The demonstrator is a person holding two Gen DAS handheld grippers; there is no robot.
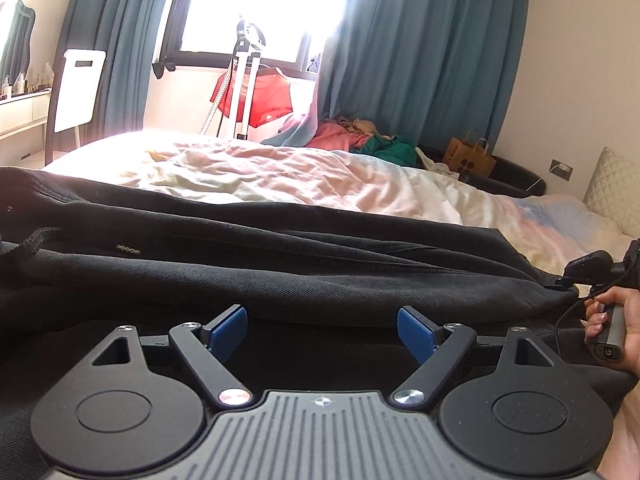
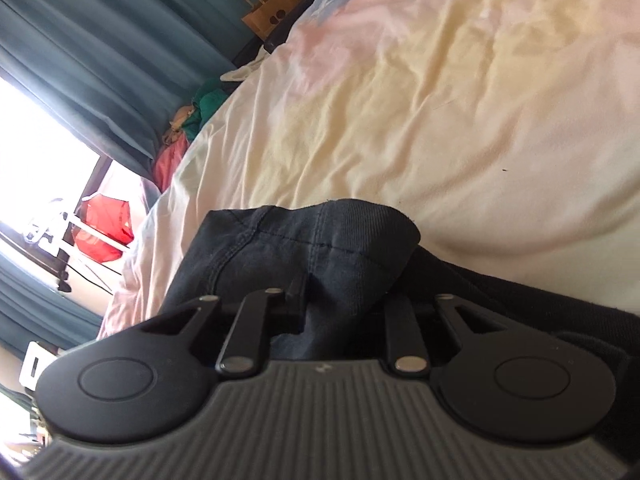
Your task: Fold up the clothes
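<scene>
Black garment across bed, both claws at its near edge.

My left claw [image 1: 322, 330] gapes wide, 2 blue pads clear of the black garment [image 1: 280, 256] lying just ahead on the bed [image 1: 280, 176]. My right claw [image 2: 340, 304] is partly parted, a fold of cloth between its fingers; grip unclear.

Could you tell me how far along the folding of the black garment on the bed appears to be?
Done: the black garment lies lengthwise on the bed, apparently doubled over. In hand: its cuff sits between the right gripper's jaws; whether they press it is unclear. The left gripper is open over the cloth, holding nothing. Left: more folds, and the clothes pile beyond the bed.
</scene>
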